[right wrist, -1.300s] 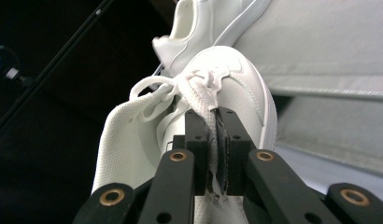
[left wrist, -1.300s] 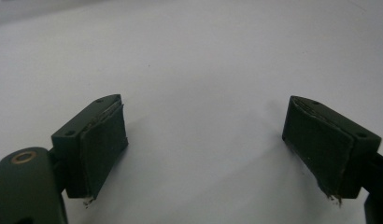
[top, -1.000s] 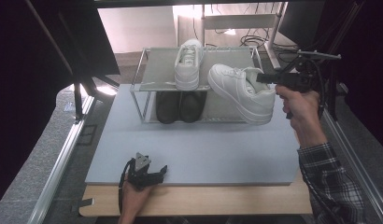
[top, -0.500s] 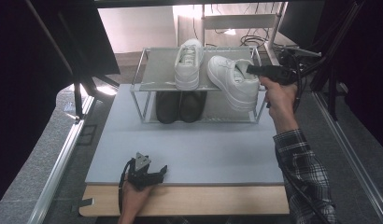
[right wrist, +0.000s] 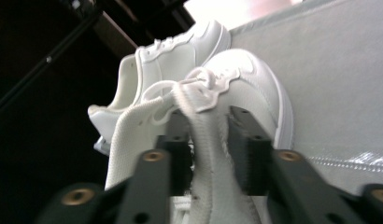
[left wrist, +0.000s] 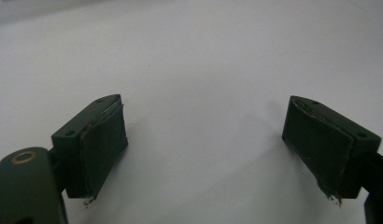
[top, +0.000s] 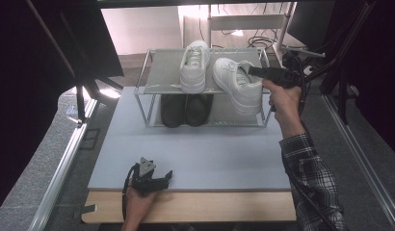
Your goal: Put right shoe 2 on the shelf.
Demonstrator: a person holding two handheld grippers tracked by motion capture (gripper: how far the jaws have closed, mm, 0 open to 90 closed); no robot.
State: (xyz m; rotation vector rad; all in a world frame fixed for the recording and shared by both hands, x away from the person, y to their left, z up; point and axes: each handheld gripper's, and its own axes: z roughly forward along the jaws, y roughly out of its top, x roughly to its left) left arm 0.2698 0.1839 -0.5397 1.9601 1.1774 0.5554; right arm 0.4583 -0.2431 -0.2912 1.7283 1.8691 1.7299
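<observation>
Two white shoes: both lie on the top shelf of the wire rack (top: 157, 83). The left white shoe (top: 194, 67) lies straight; the right white shoe (top: 236, 85) lies at an angle just beside it, heel toward us.
Lower shelf: a pair of black shoes (top: 186, 109) stands under the white pair.
Right gripper (top: 251, 71): its jaws have just been opening and now stand at a narrow gap, with the shoe's tongue (right wrist: 209, 140) upright between them. The pads seem just off the fabric, though the close view leaves us unsure.
Left gripper (top: 163, 177): jaws wide with nothing between them, resting low over the grey mat (top: 200, 154) at the near edge.
Risk 1, snag: the laces loop right over the jaw tips. If we pull back before the jaws are wider, a pad could catch lace or tongue and drag the shoe.
Risk 2, fall: the heel appears to overhang the shelf's front edge. A drag toward us would tip the shoe off onto the mat.
Risk 3, nudge: a sideways exit could push the angled shoe against its neighbour.
</observation>
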